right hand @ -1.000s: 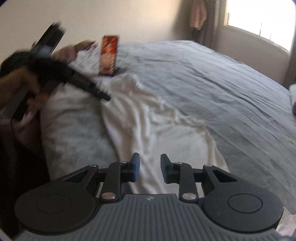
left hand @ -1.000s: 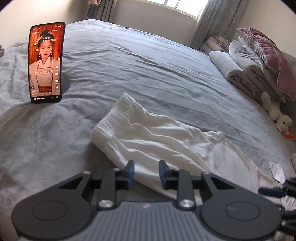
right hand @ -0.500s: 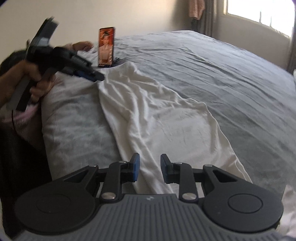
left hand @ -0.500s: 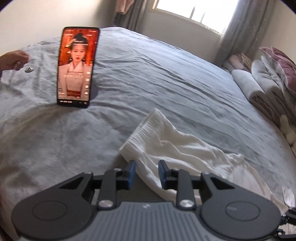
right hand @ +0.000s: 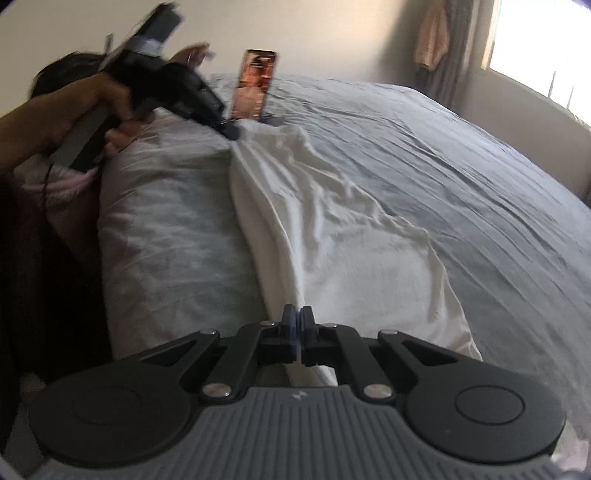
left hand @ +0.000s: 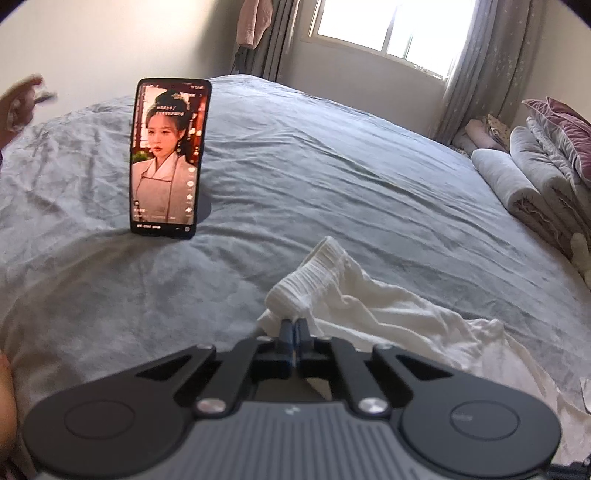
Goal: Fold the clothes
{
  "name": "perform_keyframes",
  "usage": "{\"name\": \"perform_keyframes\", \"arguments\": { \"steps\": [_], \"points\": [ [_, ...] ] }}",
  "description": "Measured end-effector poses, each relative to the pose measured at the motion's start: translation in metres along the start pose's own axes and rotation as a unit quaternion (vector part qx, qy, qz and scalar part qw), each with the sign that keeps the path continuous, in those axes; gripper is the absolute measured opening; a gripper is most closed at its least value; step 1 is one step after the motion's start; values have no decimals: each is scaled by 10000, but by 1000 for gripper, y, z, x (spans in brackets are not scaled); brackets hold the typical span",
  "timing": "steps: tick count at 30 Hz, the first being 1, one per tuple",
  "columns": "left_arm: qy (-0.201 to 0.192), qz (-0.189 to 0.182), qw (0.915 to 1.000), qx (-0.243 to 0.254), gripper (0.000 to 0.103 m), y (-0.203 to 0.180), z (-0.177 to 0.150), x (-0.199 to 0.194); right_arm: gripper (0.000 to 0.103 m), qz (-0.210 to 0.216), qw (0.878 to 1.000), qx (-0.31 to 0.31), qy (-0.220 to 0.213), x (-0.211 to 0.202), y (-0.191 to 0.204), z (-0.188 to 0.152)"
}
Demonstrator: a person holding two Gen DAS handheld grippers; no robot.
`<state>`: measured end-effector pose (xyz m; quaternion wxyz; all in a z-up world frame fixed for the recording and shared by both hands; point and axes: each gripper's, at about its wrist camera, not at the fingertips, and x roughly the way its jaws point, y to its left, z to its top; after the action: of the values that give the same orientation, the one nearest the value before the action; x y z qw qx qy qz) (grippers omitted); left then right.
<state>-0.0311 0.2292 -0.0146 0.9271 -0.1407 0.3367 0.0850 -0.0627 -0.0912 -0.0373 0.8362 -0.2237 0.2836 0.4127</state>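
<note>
A white garment lies stretched along the near side of the grey bed. Its ribbed hem end is bunched up in the left wrist view. My left gripper is shut on the fabric just below that ribbed end. The same left gripper, held by a hand, shows blurred at the garment's far end in the right wrist view. My right gripper is shut on the near edge of the garment. The fabric inside both pairs of pads is hidden.
A phone stands upright on the bed, its screen lit. Folded quilts and pillows are stacked at the right side. A window with curtains is behind the bed. A person's hand shows at the far left.
Both grippers have gone from open to shut, each pinching the white garment. The left one swung left, and the ribbed end is now bunched and lifted.
</note>
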Motion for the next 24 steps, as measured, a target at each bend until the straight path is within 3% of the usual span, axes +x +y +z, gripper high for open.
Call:
{"name": "perform_keyframes", "arguments": {
  "steps": [8, 15, 19, 24],
  "points": [
    [465, 334, 9978, 322, 3, -1, -7, 12, 1, 271, 9977, -458, 415, 12, 16, -6],
    [246, 266, 9975, 599, 12, -12, -4, -7, 9, 471, 9985, 140, 253, -7, 0, -1],
    [84, 60, 9975, 702, 24, -25, -1, -19, 13, 168, 9981, 576, 122, -19, -16, -3],
    [77, -431, 9935, 1048, 25, -57, -4, -19, 20, -673, 9906, 1168, 222, -23, -46, -15]
  ]
}}
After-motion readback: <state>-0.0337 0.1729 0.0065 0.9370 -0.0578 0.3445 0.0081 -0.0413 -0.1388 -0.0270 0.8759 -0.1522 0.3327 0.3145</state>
